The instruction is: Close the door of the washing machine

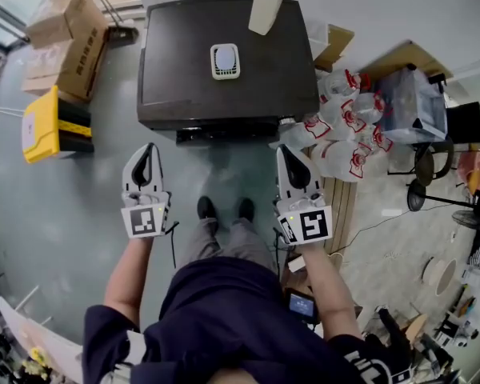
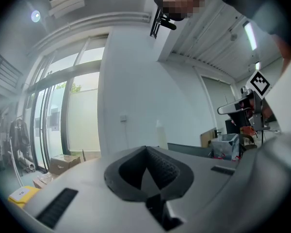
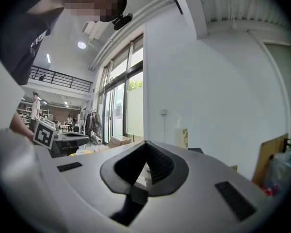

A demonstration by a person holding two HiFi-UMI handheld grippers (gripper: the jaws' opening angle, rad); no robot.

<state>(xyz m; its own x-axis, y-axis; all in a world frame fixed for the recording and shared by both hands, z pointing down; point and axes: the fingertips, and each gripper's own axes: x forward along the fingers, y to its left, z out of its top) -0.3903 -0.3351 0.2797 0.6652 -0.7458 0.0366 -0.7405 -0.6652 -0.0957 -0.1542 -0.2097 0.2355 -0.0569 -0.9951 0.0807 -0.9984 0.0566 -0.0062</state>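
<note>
Nearest me: my dark navy shirt [image 1: 224, 326] fills the bottom of the head view.
Door: it sits on the front of the dark brown box-shaped washing machine [image 1: 224, 94], under the top's near edge. From above I see only a dark strip there, so I cannot tell how far it stands ajar.
Machine: straight ahead against the white wall, beyond my black shoes [image 1: 224, 208].
On top: a white rounded-square gadget [image 1: 225, 61] in the middle and a pale cream bottle [image 1: 264, 10] at the back edge.
Beside it: white plastic bags with red print [image 1: 348, 130] lie just by its right front corner. Brown cardboard boxes [image 1: 68, 34] and a yellow flat case [image 1: 52, 124] sit well apart on its left.
Left tongs: my white plastic left tongs [image 1: 150, 146] are closed tip to tip, ribbed pads [image 2: 162, 166] meeting on nothing.
Right tongs: my white plastic right tongs [image 1: 284, 148] are likewise pinched together and empty, pads [image 3: 157, 161] touching.
Position: both point level, well apart from the front.
Risk, slip: narrow closed tips could skate off a smooth door, leaving it unlatched.
Risk, blind push: the door is hidden from my head camera, so I may press the panel instead.
Risk, bags: a bag could catch in the door's swing.
Risk, slam: a hard shove might topple the bottle.
</note>
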